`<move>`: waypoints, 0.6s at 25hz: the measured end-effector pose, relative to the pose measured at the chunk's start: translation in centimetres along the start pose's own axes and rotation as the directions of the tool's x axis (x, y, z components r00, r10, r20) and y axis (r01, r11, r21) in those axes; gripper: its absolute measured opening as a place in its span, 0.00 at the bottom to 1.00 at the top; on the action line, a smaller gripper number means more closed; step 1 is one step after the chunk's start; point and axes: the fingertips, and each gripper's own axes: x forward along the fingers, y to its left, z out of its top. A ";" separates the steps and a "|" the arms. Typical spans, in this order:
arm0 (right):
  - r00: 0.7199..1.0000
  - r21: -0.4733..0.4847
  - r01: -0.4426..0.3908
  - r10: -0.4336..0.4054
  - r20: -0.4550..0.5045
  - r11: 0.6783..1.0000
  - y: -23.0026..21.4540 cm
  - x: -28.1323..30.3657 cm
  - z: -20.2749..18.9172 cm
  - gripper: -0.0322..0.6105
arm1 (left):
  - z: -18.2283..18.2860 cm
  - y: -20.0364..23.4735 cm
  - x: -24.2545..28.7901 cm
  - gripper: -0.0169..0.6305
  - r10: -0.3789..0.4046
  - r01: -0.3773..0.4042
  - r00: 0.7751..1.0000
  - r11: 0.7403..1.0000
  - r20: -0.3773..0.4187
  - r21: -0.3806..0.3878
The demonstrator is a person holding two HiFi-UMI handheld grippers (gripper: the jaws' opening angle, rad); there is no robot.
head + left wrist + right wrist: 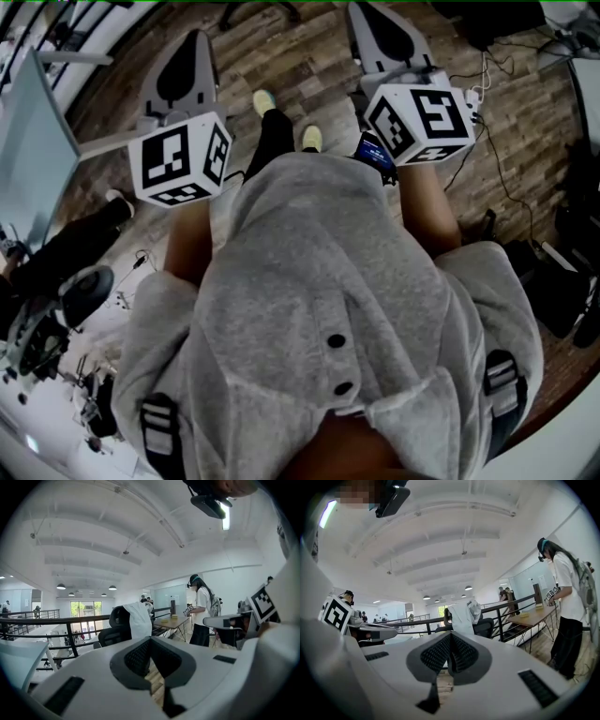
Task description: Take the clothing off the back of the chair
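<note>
A white garment (138,619) hangs over the back of a black office chair (114,633) some way ahead, beside a railing. The right gripper view shows the same garment (462,616) and chair (485,626) at mid-distance. My left gripper (150,640) is shut and holds nothing. The right gripper (450,635) is likewise shut and empty. Both point roughly level toward the chair, well short of it. In the head view the marker cubes of the left gripper (178,157) and the right gripper (419,120) sit above my grey hoodie, over the wooden floor.
A person with a headset and backpack (202,616) (567,611) stands by a wooden table (176,620) (534,615) right of the chair. A black railing (47,620) runs behind the chair. Cables (497,159) lie on the floor at the right.
</note>
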 end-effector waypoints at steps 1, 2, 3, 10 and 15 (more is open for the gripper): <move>1.000 0.000 0.001 -0.001 -0.001 1.000 -0.2 0.3 0.0 0.06 | 0.1 0.1 0.4 0.05 -0.004 0.004 1.000 1.000 0.000 0.001; 1.000 -0.002 0.002 -0.002 -0.001 1.000 -0.3 0.7 0.1 0.06 | 0.2 0.2 0.9 0.05 -0.007 0.007 1.000 1.000 0.001 0.001; 1.000 -0.003 0.003 -0.003 0.000 1.000 -0.4 1.1 0.1 0.06 | 0.2 0.5 1.4 0.05 -0.010 0.010 1.000 1.000 0.001 0.001; 1.000 -0.009 0.022 -0.022 0.001 1.000 -1.1 4.6 0.4 0.06 | 0.1 2.5 4.5 0.05 -0.035 0.034 0.999 0.999 -0.005 -0.006; 0.999 -0.029 0.033 -0.033 -0.003 0.999 -1.0 7.8 0.9 0.06 | 0.4 4.6 7.2 0.05 -0.050 0.050 0.999 0.998 0.001 -0.030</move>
